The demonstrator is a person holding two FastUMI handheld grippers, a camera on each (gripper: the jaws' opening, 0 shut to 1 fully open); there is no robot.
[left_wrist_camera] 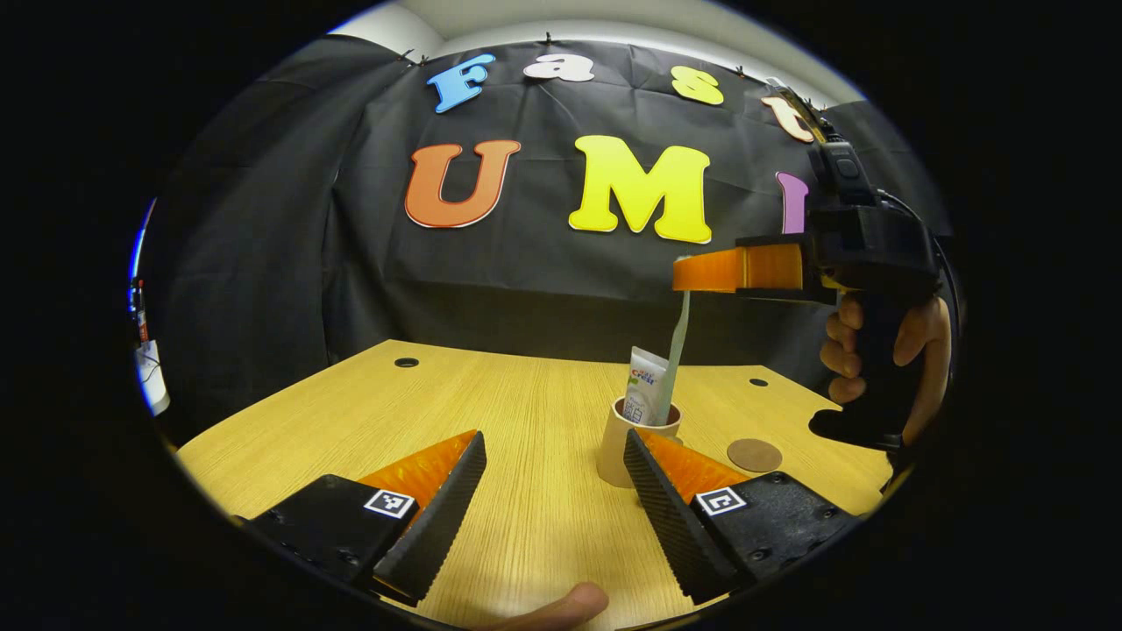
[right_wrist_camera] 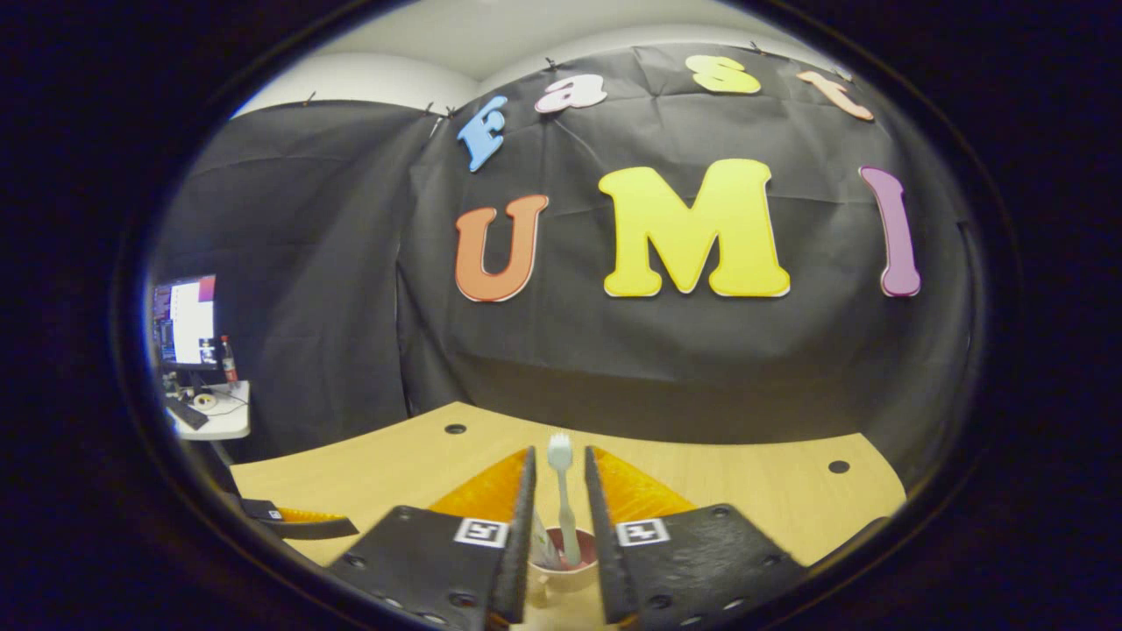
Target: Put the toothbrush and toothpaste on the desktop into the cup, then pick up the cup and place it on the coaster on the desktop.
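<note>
A beige cup stands on the wooden desk, just beyond my left gripper's right finger. A white toothpaste tube and a pale toothbrush stand in the cup. My left gripper is open wide near the desk, with nothing between its fingers. My right gripper hovers level above the cup at the brush's top. In the right gripper view the toothbrush rises from the cup between that gripper's fingers, with a narrow gap on each side. A round brown coaster lies right of the cup.
A hand holds the right gripper's handle at the desk's right edge. The desk has small cable holes near its back. A side table with a monitor stands far left. The booth's black wall closes off the back.
</note>
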